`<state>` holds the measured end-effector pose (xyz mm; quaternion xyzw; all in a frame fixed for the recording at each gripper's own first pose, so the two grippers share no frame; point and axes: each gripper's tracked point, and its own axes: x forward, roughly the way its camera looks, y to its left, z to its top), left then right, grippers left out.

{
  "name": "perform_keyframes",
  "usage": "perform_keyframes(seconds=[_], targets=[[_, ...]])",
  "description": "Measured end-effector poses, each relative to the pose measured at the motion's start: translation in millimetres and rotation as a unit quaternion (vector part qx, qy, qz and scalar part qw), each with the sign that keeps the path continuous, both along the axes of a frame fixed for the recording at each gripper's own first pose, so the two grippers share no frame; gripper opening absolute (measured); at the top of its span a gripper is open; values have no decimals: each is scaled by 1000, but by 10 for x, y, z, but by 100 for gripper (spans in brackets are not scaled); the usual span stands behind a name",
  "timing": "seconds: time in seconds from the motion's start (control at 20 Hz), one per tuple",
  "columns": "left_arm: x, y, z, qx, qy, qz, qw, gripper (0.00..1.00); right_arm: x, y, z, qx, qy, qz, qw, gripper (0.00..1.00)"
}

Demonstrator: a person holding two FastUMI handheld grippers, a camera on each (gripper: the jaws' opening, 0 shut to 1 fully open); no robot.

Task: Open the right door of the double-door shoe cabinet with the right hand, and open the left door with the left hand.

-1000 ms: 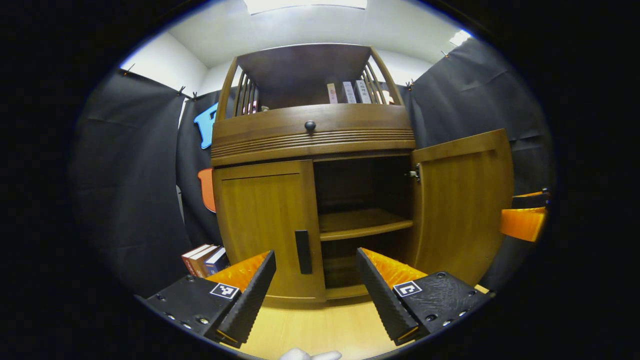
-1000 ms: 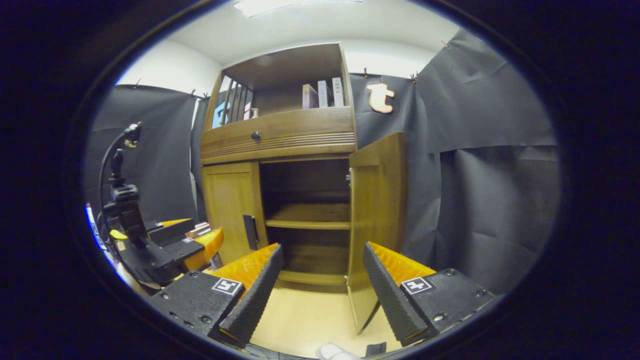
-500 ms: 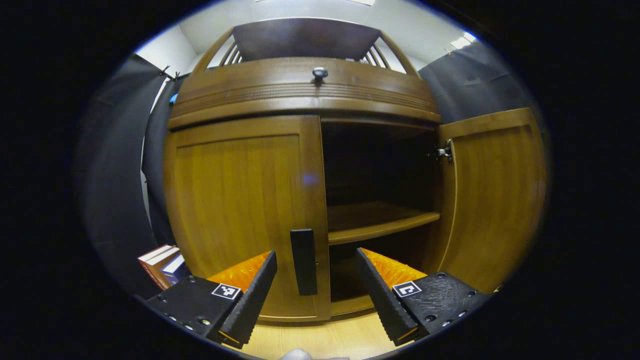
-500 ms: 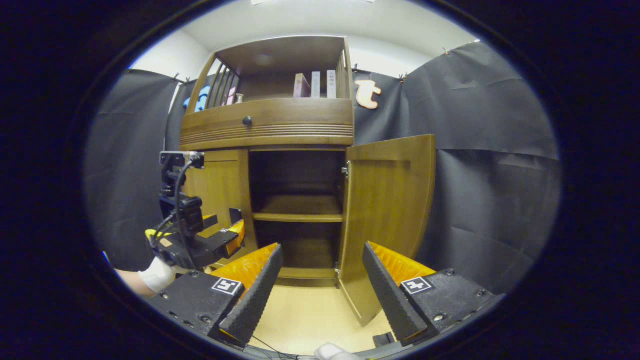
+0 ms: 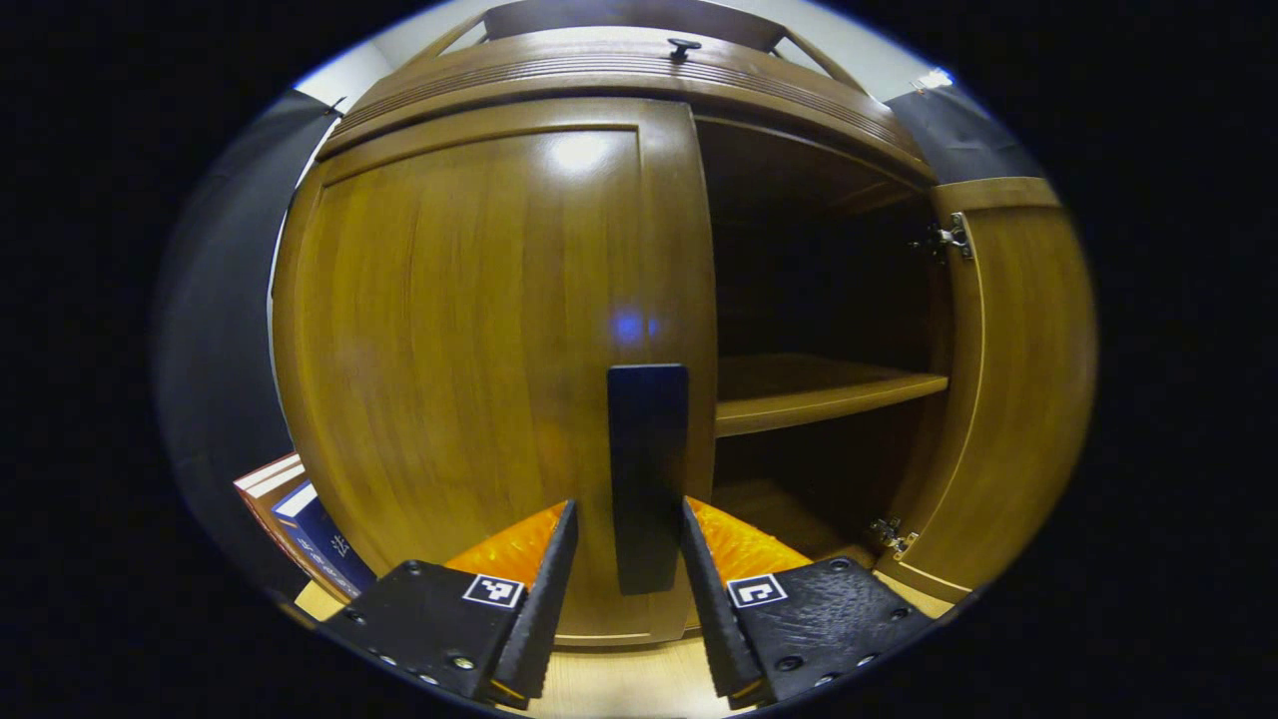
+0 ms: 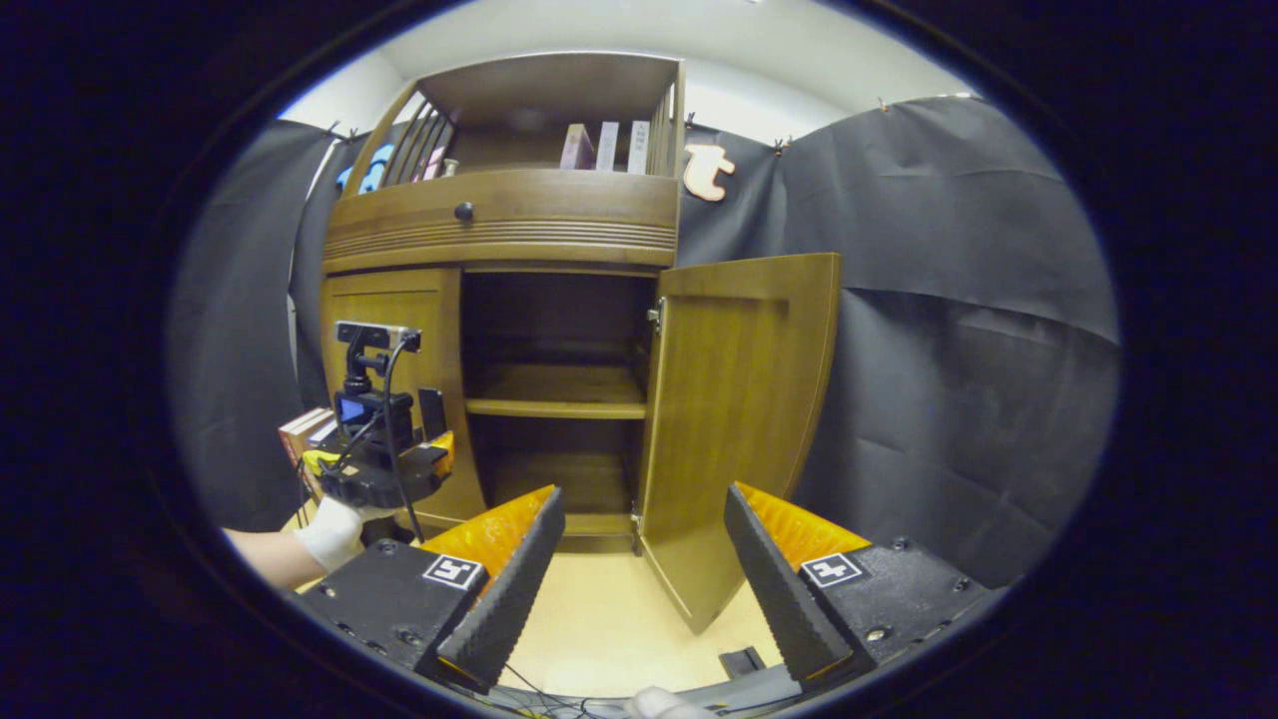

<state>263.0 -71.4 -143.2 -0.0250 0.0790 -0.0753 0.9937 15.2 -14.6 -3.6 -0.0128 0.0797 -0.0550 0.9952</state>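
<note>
left gripper view: our left tongs (image 5: 621, 559) straddle the upright handle (image 5: 648, 477) of the left door (image 5: 479, 350), narrowed, not clearly pressing. right tongs (image 6: 644, 559) gape wide, well back.

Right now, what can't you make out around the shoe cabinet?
- Left gripper view: whether the left gripper presses the left door's handle; contact unclear.
- Right gripper view: the books on top, too small.
- Left gripper view: the stacked books, cut off by the left door.

1 shoe cabinet (image 6: 499, 225), 2 doors: left door (image 5: 479, 350), right door (image 6: 734, 419). 1 handle (image 5: 647, 474), 1 knob (image 6: 463, 211), 2 grippers: left gripper (image 5: 621, 589), right gripper (image 6: 639, 584).
</note>
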Motion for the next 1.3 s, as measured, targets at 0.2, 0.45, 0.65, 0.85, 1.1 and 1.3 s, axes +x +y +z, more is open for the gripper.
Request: perform_keyframes(seconds=[0.2,0.45,0.65,0.85,1.1,1.3], targets=[[-97,-71,14,-4,17,-27,999,22,-29,79,-44,-5,4,7,1000,100],[33,-91,-56,2,11,-23,1000,25,-55,84,-68,-5,7,5,1000,99],[-82,-66,-59,-1,8,-32,999,34,-83,86,-108,-7,11,8,1000,99],[-284,-35,-56,-5,7,-51,999,22,-91,155,-116,-5,14,19,1000,100],[-578,56,-51,-11,8,-68,998,18,-55,324,-124,-4,10,44,999,99],[-832,168,-49,-10,4,-73,997,18,9,424,-163,3,10,62,998,99]])
